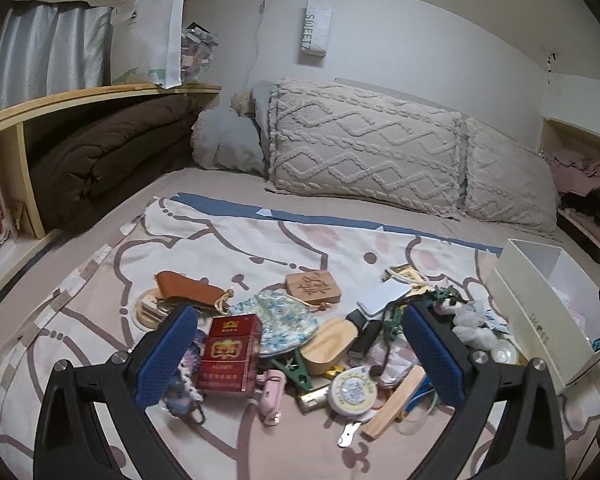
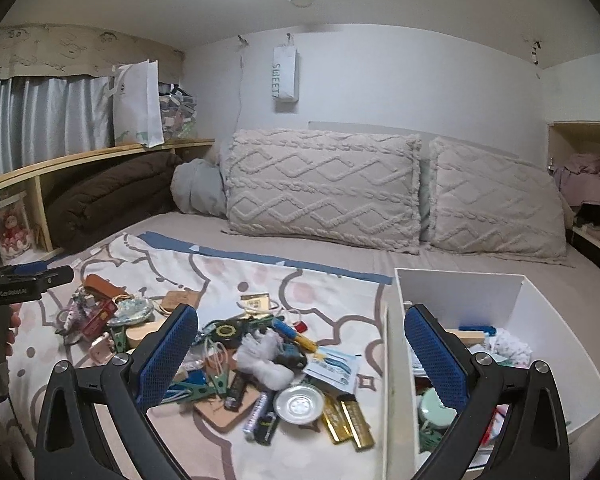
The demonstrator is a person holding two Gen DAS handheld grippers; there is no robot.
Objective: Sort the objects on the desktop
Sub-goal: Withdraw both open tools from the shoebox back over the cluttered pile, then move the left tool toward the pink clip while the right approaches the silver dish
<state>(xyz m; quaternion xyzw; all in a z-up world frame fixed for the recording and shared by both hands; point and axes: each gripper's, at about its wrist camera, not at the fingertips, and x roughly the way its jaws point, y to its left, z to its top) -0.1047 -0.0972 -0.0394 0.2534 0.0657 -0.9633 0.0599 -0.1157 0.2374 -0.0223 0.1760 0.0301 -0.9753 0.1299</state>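
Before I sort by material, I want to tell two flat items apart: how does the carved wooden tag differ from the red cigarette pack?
The wooden tag is pale brown with a carved character; the cigarette pack is glossy red with gold print. The tag lies flat on the blanket with a cord at one end; the pack rests propped on other clutter and has no cord. The tag sits farther back, the pack close to the left tongs. Both are flat and rectangular.

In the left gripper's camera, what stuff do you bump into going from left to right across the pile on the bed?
Brown leather pouch → red cigarette box → pink clip → round tape measure → wooden stick → white storage box.
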